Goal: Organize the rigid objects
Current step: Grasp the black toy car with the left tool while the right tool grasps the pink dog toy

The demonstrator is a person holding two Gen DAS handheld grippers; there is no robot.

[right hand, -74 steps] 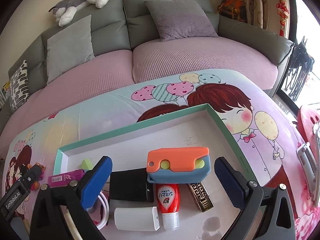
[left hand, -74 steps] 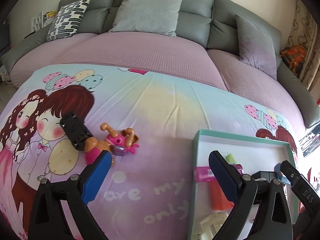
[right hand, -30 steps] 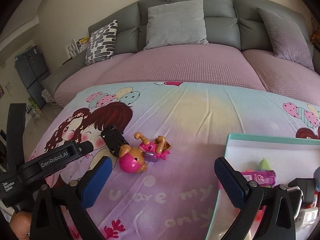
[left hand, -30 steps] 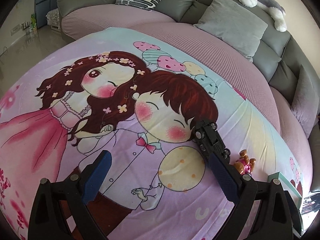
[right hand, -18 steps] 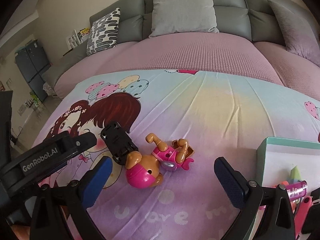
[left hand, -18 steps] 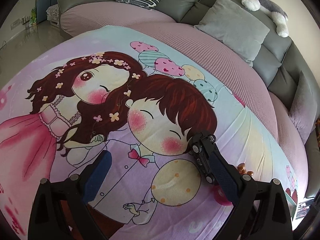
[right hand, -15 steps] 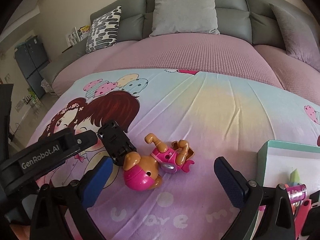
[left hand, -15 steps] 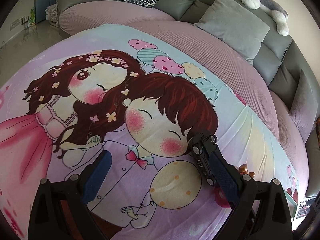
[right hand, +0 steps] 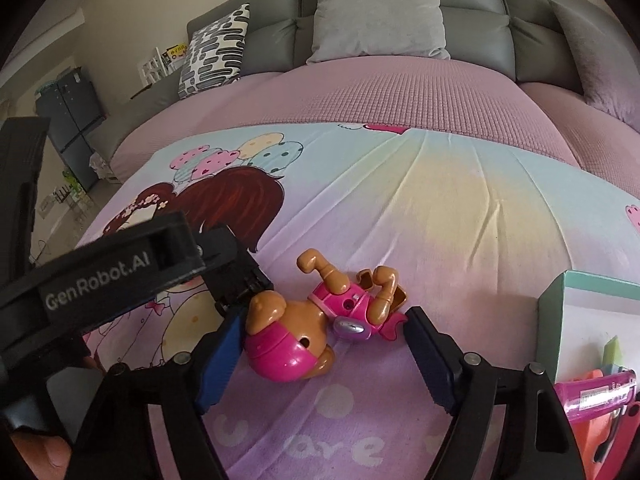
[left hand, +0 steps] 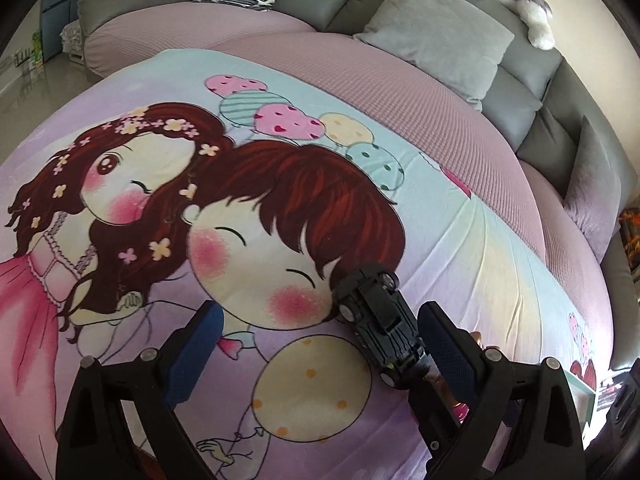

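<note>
A pink and brown toy dog [right hand: 304,328] lies on its side on the cartoon-print bedsheet. My right gripper [right hand: 324,340] straddles it, jaws closing, and the blue pads [right hand: 428,352] sit just at its head and tail without a clear squeeze. A black toy car [left hand: 380,320] rests on the sheet inside my open left gripper [left hand: 318,344], close against the right finger [left hand: 444,352]. In the right wrist view the left gripper's black body [right hand: 100,276] covers most of the car [right hand: 236,268].
A teal-rimmed white box [right hand: 560,292] stands at the right with a pink tube [right hand: 596,392] and other items inside; its corner [left hand: 584,388] shows in the left wrist view. A grey sofa with cushions [right hand: 380,12] curves behind the bed. A thumb [right hand: 40,456] shows bottom left.
The right gripper has come down over the toy dog and its jaws have narrowed around it. The left gripper has shifted toward the black car, which now lies between its fingers.
</note>
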